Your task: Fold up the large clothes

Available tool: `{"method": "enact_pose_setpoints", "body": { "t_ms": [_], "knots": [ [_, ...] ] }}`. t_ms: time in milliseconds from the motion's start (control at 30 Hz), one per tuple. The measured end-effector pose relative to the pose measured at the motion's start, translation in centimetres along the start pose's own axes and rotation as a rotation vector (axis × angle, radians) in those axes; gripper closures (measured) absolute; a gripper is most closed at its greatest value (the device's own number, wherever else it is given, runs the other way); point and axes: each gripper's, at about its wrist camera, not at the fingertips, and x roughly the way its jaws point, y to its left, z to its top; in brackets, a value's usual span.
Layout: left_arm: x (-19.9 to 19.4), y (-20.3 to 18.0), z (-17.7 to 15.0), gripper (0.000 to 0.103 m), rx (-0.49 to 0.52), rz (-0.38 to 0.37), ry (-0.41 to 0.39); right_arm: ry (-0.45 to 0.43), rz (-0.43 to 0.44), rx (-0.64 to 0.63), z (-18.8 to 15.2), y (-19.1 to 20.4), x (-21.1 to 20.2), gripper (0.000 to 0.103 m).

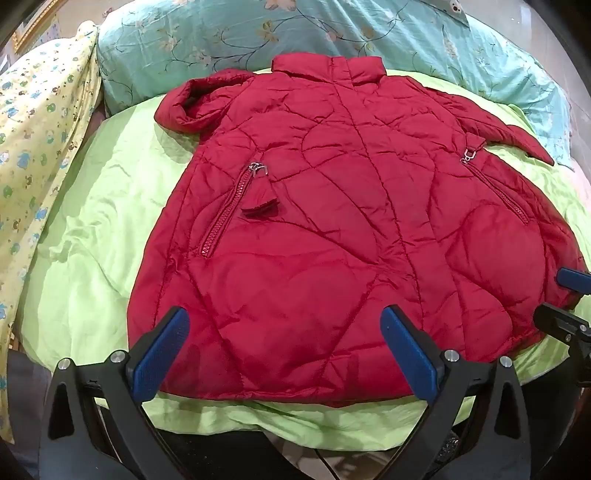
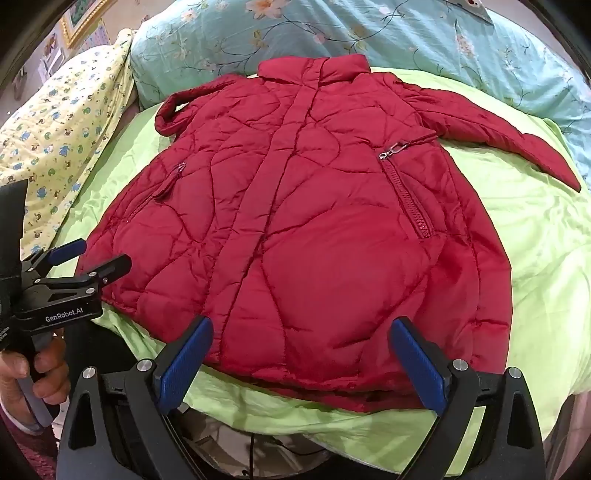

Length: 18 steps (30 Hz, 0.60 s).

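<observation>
A red quilted jacket (image 1: 332, 221) lies front up on the green sheet (image 1: 92, 258), collar far, hem towards me. Its left sleeve (image 1: 192, 103) is bunched by the shoulder. The right sleeve (image 2: 517, 147) stretches out to the right. My left gripper (image 1: 284, 350) hovers open over the hem's left part, nothing between its blue pads (image 1: 159, 354). My right gripper (image 2: 301, 365) is open over the hem's right part and holds nothing. In the right wrist view the left gripper (image 2: 92, 260) shows at the jacket's left edge, held by a hand (image 2: 22, 373). The right gripper (image 1: 565, 302) shows at the left wrist view's right edge.
A teal floral pillow (image 1: 258, 37) lies behind the collar. A yellow patterned blanket (image 1: 37, 147) is heaped along the left. The bed's front edge (image 2: 295, 424) runs just below the hem, with a dark cable (image 2: 255, 454) hanging beneath it. A framed picture (image 2: 81, 18) hangs at far left.
</observation>
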Motion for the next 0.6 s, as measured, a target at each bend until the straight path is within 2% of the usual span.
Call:
{"method": "enact_pose_setpoints", "body": {
  "t_ms": [600],
  "knots": [
    [0.07, 0.09, -0.20, 0.000, -0.003, 0.002, -0.001, 0.000, 0.009, 0.002, 0.24, 0.21, -0.14, 0.006]
  ]
}}
